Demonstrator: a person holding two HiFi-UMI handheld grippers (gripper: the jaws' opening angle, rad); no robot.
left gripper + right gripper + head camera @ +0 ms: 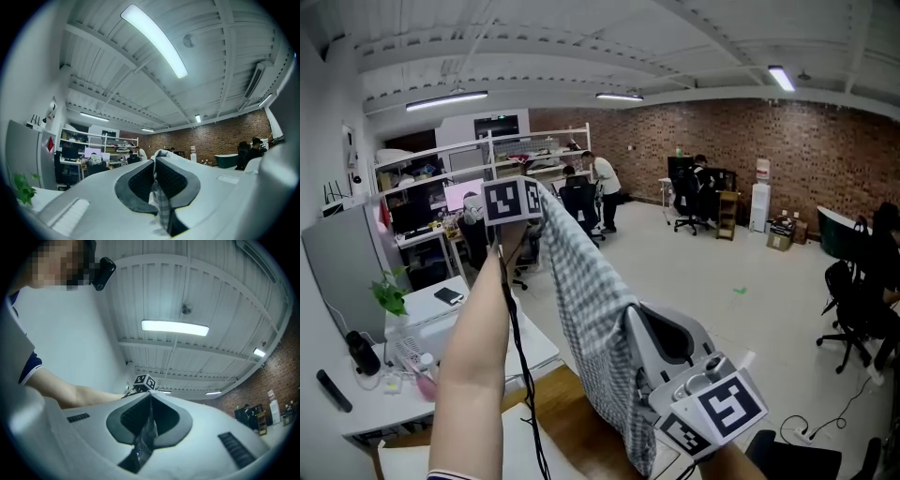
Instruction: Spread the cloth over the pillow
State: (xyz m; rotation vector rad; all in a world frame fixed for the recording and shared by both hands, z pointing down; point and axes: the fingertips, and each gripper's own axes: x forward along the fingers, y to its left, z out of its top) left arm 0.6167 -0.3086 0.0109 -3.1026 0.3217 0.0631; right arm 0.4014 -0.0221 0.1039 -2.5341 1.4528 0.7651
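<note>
In the head view, a grey and white checked cloth (591,291) is held up in the air in the middle of the frame. Its top end is pinched by the left claw (534,195) at the upper middle. Its low end is pinched by the right claw (630,317) at the lower right. A bare arm (473,356) is seen at the lower left.

In the left gripper view, the left claw (154,161) is closed tight on the cloth (162,208) at the lower middle.

In the right gripper view, the right claw (151,399) is squeezed onto a fold of the cloth (144,439) at the lower middle.
</note>
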